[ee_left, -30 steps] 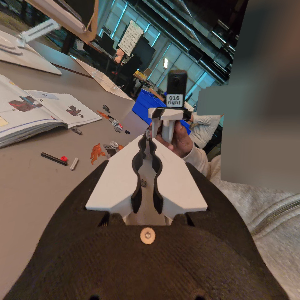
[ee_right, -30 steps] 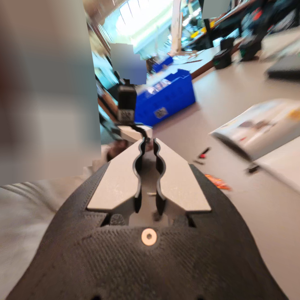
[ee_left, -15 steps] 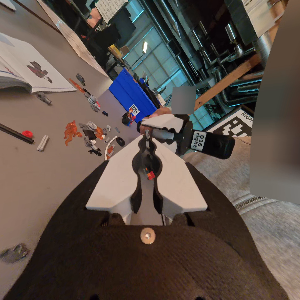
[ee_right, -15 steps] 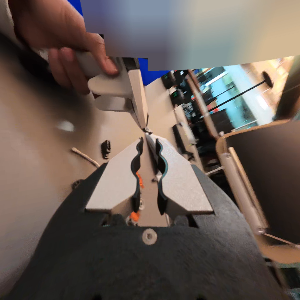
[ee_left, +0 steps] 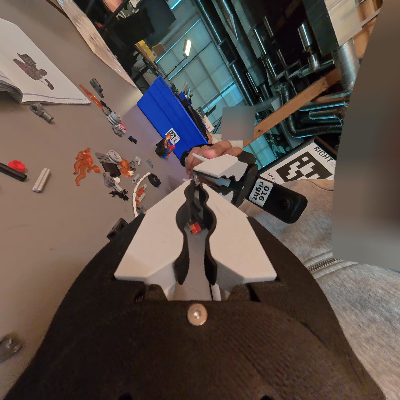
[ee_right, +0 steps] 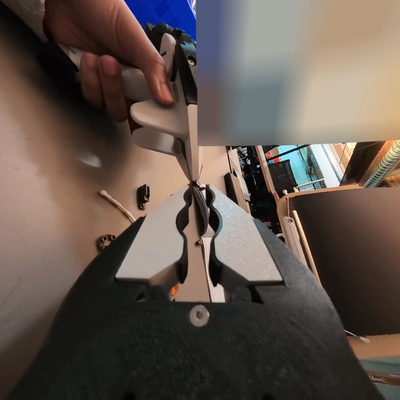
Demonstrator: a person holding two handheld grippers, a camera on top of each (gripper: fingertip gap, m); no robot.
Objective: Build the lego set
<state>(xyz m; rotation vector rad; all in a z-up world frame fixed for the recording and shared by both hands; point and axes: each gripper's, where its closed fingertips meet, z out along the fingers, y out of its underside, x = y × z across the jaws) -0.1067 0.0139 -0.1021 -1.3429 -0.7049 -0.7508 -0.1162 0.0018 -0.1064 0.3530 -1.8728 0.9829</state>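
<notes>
My left gripper (ee_left: 194,185) is shut, tips up off the grey table (ee_left: 54,227). My right gripper (ee_left: 195,175) comes in from the right, held in a hand (ee_left: 207,151), and meets it tip to tip. A small grey lego piece (ee_left: 196,178) is pinched where the tips meet. In the right wrist view my right gripper (ee_right: 198,186) is shut on that grey piece (ee_right: 198,184), and the left gripper (ee_right: 193,178) points down onto it from above. A red and black lego piece (ee_left: 195,227) shows through the left fingers' gap.
Loose lego parts lie to the left: orange flame pieces (ee_left: 85,164), a black tyre (ee_left: 154,179), a white string (ee_left: 136,192), a black rod (ee_left: 13,172), a minifigure (ee_left: 167,145). An open instruction booklet (ee_left: 32,75) and a blue bin (ee_left: 168,116) stand farther back. A brown carton (ee_right: 346,259) is at right. My two grippers' fingertips are within a few centimetres of each other.
Both grippers have tilted and swung. The right gripper turned from upright to lying across, and its tips closed in on the left gripper's tips. The grey piece stays at the tips.
</notes>
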